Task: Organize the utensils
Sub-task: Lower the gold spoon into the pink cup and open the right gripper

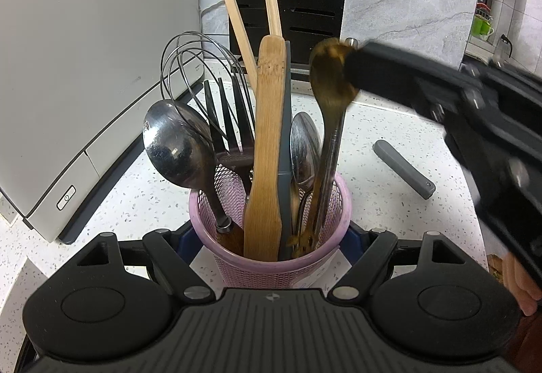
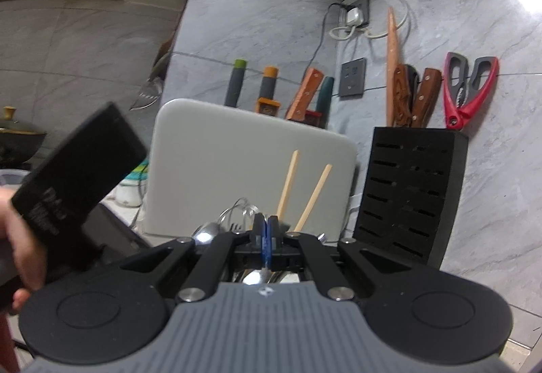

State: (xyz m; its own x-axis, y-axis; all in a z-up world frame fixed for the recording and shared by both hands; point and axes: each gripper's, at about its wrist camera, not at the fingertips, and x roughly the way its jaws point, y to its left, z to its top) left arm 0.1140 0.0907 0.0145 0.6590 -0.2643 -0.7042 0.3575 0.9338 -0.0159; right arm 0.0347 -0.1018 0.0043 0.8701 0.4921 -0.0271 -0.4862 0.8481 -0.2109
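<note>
Speckled counter [image 1: 389,122] — pink mesh cup [image 1: 271,258] gripped by L gripper [image 1: 271,237]; R gripper [image 1: 352,68] clamped on brown spoon [image 1: 330,78].

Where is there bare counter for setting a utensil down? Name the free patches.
Bare counter lies between the pink holder and the grey handle; a narrower strip runs between the holder and the white appliance. The holder itself is packed.
</note>
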